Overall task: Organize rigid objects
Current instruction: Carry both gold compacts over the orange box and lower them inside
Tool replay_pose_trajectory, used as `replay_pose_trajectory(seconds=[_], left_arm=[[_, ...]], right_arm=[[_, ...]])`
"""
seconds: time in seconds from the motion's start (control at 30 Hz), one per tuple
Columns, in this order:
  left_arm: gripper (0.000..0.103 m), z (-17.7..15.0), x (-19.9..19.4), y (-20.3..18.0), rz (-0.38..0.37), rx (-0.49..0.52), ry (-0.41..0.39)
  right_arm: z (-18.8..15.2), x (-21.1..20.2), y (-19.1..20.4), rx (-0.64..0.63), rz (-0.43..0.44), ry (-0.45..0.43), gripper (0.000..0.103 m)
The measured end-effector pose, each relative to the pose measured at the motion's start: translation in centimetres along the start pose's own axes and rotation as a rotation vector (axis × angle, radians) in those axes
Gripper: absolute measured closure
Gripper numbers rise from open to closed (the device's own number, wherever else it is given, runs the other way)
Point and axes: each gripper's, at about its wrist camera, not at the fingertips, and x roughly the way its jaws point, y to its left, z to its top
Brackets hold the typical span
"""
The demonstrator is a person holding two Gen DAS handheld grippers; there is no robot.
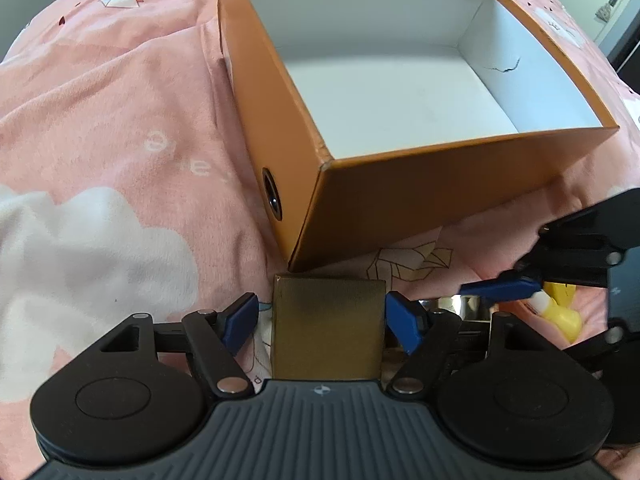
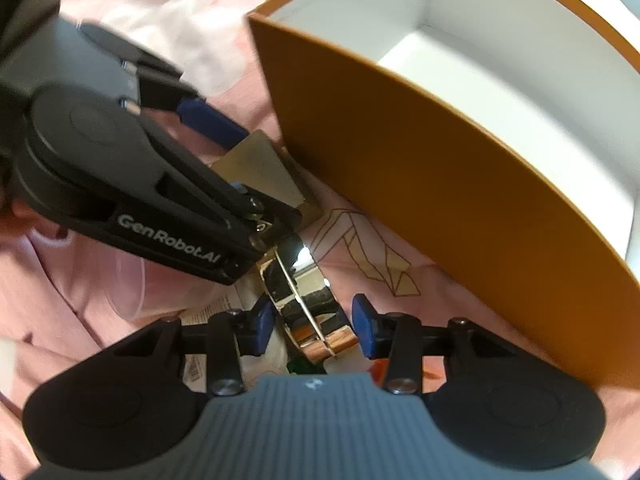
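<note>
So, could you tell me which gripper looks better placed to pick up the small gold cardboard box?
Left. The left gripper already straddles the small gold cardboard box, its blue pads wide on either side, beside the empty orange box. The right gripper is around a shiny metal tin instead.

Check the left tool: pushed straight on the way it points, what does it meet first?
Most likely the gold box. It sits directly between the left tool's open fingers, which flank its sides without clearly pressing. Behind it is the pink blanket, then the orange box's corner. Depth is hard to judge here.
</note>
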Motion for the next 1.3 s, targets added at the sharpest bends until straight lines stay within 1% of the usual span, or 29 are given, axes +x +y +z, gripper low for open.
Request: replay_pose_trajectory(seconds=[0.07,0.23,0.3,0.37,0.5,0.67,0.8,0.93,1.03,1.13,1.2,1.3], left_arm=[[0.017,0.0,0.2,-0.3,0.014,0.016,0.007],[0.018,-0.3,1.7,-1.4,0.055,0.101,0.033],[0.024,-0.4,2.1,-1.6,0.057,0.105,0.039],[0.031,-0.4,2.1,-1.5,0.035,0.097,0.035],[0.034,-0.8,0.9,-1.4,0.036,0.083,0.005],[0.034,-1.7,-1.9,-1.2,0.015,0.058,-0.075],[0.034,-2.0,-4.5,-1.1,-0.003,0.037,-0.136],[0.034,-2.3,-7.6,-2.5,0.013,0.065,-0.218],[0.034,-2.3,-9.5,-3.4,-0.006,0.057,-0.286],[0.034,-1.7,-11.8,-4.2,0.001,0.068,-0.374],[0.034,-0.7,-13.2,-4.8,0.007,0.076,-0.436],[0.034,1.2,-13.9,-5.2,-0.01,0.074,-0.49]], right_arm=[[-0.1,-0.5,-0.8,0.048,0.012,-0.008,0.066],[-0.6,-1.6,-3.5,0.215,0.052,-0.032,0.069],[-0.9,-1.4,-4.3,0.288,0.078,-0.042,0.07],[-1.2,-1.1,-5.0,0.338,0.094,-0.052,0.071],[-1.8,-1.3,-5.6,0.429,0.125,-0.078,0.075],[-2.5,-3.4,-5.4,0.463,0.14,-0.144,0.075],[-3.0,-6.2,-5.1,0.468,0.13,-0.199,0.075],[-3.7,-9.1,-4.7,0.457,0.118,-0.261,0.075],[-4.1,-11.3,-4.2,0.445,0.096,-0.296,0.075],[-4.0,-13.5,-4.0,0.431,0.069,-0.353,0.075],[-4.0,-15.7,-4.0,0.434,0.058,-0.405,0.075],[-3.6,-18.6,-4.3,0.443,0.015,-0.491,0.075]])
